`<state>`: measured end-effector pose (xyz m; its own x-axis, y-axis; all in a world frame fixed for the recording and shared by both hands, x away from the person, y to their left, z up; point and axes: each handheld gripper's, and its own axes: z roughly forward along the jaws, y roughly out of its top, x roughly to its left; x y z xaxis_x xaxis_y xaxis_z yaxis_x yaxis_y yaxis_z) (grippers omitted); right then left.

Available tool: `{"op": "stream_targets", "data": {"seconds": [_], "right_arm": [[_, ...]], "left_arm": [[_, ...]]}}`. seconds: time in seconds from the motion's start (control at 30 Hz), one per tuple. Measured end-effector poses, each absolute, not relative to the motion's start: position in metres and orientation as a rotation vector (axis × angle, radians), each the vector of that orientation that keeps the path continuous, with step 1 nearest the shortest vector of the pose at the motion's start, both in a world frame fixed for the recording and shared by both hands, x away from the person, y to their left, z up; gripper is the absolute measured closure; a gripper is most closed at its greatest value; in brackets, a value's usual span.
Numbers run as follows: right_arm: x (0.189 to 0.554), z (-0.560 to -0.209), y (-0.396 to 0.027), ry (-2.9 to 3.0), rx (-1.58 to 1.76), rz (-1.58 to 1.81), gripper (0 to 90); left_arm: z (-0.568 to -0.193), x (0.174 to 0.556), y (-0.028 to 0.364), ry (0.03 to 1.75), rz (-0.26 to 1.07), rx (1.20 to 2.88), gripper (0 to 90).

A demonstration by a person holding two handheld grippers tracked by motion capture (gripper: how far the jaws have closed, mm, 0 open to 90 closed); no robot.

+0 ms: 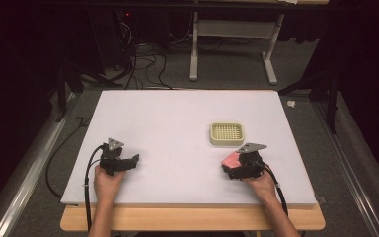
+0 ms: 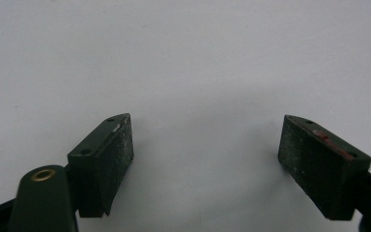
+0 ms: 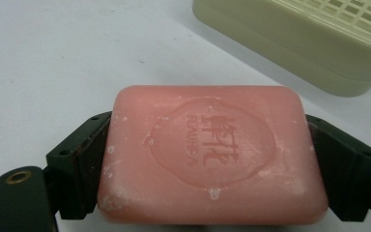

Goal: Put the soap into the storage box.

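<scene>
High view, soap: the pink soap bar [image 1: 230, 159] sits clamped in the right gripper [image 1: 238, 166] near the table's [image 1: 177, 123] front edge, around 5 o'clock from its centre.
High view, dish: the cream soap dish [image 1: 227, 134] stands just beyond the bar, toward 12 o'clock from it, near but apart.
High view, idle hand: the left gripper [image 1: 128, 162] rests at about 8 o'clock, well apart from both.
Left gripper view: jaws spread wide with bare table [image 2: 183, 63] between them; best kept there, out of the path.
Right gripper view, grip: jaws press the short ends of the soap bar [image 3: 212, 154], stamped face up, level.
Right gripper view, target: the soap dish [image 3: 290, 43] lies at 1 o'clock.
Advice: I judge the next step is to lift clear of the rim, keep the bar flat, centre it over the grid, lower, then release.
</scene>
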<state>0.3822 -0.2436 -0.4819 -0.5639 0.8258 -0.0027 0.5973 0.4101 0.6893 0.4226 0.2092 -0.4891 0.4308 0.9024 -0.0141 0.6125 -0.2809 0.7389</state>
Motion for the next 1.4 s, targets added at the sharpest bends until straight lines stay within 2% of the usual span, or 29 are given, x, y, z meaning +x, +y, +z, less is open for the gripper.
{"op": "stream_targets", "data": {"seconds": [1.4], "right_arm": [[0.377,-0.443,-0.249,2.29,1.212,1.049,13.6]], "left_arm": [[-0.489,0.423,0.209,1.273,0.545,2.006,20.7]]}}
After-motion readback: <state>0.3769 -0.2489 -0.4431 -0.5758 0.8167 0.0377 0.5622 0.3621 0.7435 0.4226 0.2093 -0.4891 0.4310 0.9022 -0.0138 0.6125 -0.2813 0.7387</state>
